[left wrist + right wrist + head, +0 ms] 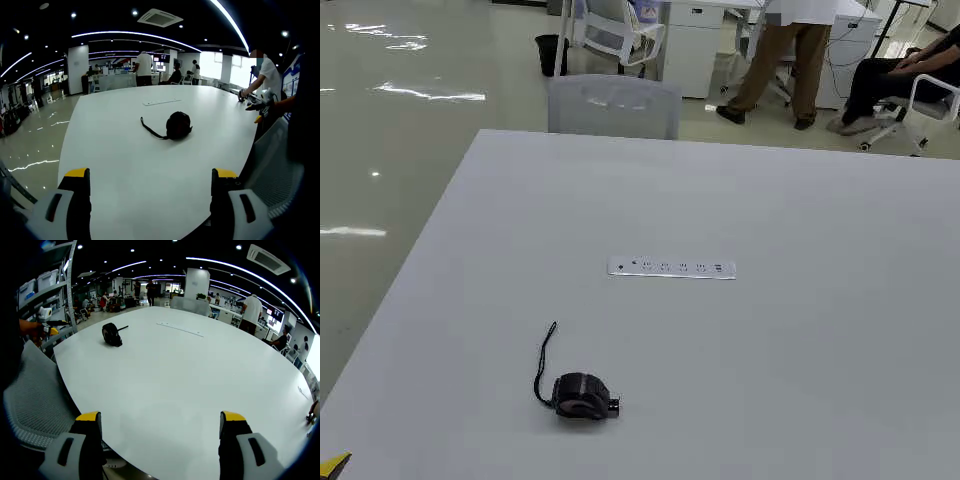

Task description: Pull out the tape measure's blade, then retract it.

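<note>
Tape measure: lying on tabletop, blade in (strap trailing). Left gripper, right gripper: fingers spread, empty. We judge pull-out not begun; next, grip case.

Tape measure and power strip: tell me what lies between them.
Nothing. In the head view the stretch between the tape measure and the power strip is bare white table; the strap lies off to the left.

White table, power strip at its middle, grey chair beyond; standing person
</note>
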